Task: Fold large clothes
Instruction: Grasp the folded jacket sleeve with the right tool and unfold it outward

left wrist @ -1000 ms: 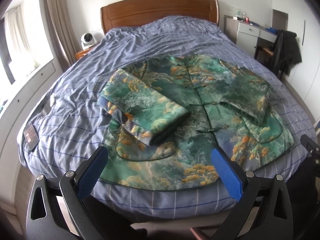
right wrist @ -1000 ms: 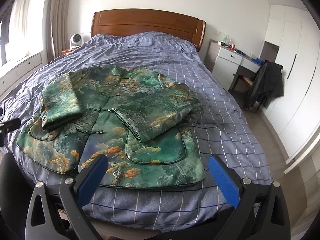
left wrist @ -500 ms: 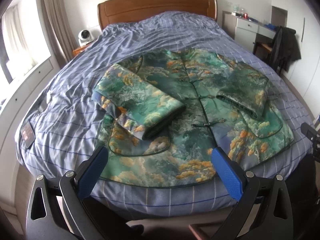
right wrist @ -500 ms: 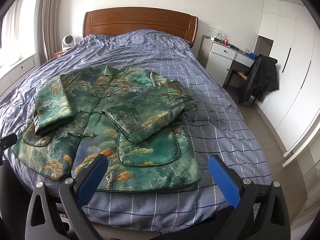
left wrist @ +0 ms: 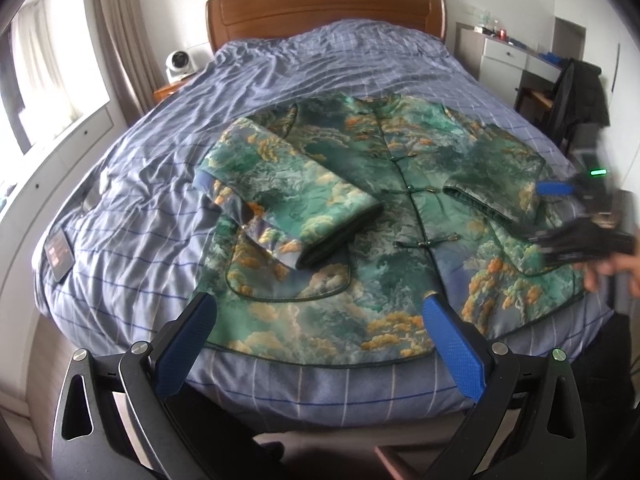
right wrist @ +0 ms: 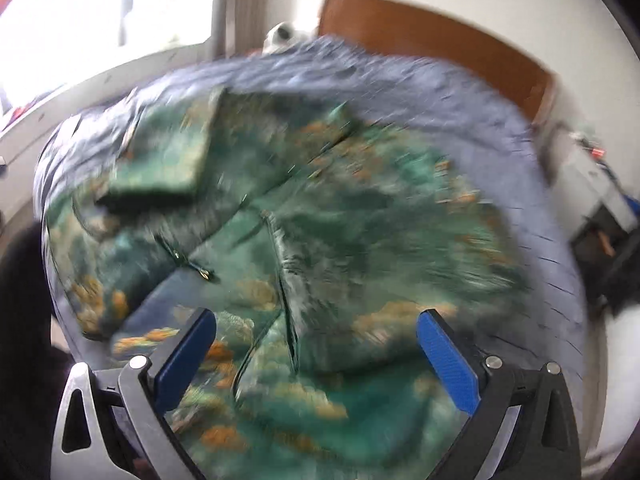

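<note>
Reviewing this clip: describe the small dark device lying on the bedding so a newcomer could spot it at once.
Start at the bed with its blue checked cover. Left of the green jacket, near the mattress's left edge, lies a phone-like device: flat and dark, with reddish marks on its screen.

Ahead of me a wooden headboard [left wrist: 324, 4] tops the frame above the rumpled blue checked bedspread [left wrist: 320, 64]. Upper left, a small white fan [left wrist: 179, 63] sits on a nightstand [left wrist: 170, 89]; a phone [left wrist: 59, 251] lies at the left edge. Far right, a dark coat [left wrist: 580, 96] drapes a chair beside white drawers [left wrist: 505, 56].
</note>
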`<act>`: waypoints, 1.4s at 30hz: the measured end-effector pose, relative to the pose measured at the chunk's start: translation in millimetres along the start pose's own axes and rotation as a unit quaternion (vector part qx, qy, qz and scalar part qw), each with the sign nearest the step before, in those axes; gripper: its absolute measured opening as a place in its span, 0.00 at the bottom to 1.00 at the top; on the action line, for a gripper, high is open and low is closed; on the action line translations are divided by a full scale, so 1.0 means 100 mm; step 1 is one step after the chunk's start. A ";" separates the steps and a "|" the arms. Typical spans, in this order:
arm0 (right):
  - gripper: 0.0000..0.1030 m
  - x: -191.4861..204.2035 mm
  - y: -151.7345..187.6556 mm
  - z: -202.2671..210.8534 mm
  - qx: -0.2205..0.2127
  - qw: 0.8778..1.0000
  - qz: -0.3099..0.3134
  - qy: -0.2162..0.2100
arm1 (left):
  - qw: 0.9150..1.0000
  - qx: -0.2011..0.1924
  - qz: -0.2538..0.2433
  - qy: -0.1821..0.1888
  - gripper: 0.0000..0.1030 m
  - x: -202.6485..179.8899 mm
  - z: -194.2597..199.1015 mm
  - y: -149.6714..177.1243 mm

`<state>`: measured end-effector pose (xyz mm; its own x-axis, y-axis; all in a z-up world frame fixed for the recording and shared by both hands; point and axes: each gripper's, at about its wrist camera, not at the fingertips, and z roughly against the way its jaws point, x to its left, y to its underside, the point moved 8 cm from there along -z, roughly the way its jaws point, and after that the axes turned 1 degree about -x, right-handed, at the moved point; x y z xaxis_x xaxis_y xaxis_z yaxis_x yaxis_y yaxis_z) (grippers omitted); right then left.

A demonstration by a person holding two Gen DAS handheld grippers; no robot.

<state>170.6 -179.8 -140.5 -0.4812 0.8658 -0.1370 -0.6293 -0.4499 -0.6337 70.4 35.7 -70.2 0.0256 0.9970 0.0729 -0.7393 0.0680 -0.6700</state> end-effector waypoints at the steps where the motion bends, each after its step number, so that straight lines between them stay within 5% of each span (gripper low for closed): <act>1: 0.99 0.01 0.01 -0.17 0.017 1.000 0.012 0.001 | 1.000 0.000 0.000 -0.003 1.00 0.02 0.00 0.00; 4: 0.95 -0.11 0.12 -0.62 0.082 0.996 0.023 0.040 | 1.000 0.003 0.002 -0.013 1.00 0.11 0.01 0.03; 7: 0.12 -0.27 0.10 -0.50 0.085 0.995 -0.040 0.018 | 1.000 0.009 0.007 -0.017 1.00 0.19 -0.02 0.07; 12: 0.11 -0.70 -0.04 0.40 0.009 0.993 -0.080 0.091 | 1.000 0.029 0.012 -0.005 1.00 0.14 -0.19 0.10; 15: 0.11 -1.30 -0.03 0.94 -0.027 0.978 -0.107 0.175 | 0.999 0.031 0.002 0.009 1.00 0.00 -0.24 0.07; 17: 0.11 -1.87 0.10 1.30 -0.042 0.958 -0.144 0.243 | 0.999 0.028 -0.010 0.012 1.00 -0.09 -0.22 0.06; 23: 0.10 -3.20 0.82 1.84 -0.031 0.899 -0.260 0.350 | 0.999 0.024 -0.039 0.007 1.00 -0.22 -0.18 0.04; 28: 0.09 -3.54 1.41 1.77 0.007 0.877 -0.300 0.374 | 0.999 0.036 -0.039 0.007 1.00 -0.24 -0.23 0.04; 42: 0.08 -3.47 2.33 1.30 0.062 0.856 -0.363 0.362 | 0.996 0.036 -0.083 0.015 1.00 -0.34 -0.36 0.02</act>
<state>111.9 -613.2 -141.9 0.5410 0.8156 -0.2052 -0.6831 0.2838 -0.6730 92.2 3.3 -100.5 0.1713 0.9728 0.1557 -0.7690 0.2308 -0.5961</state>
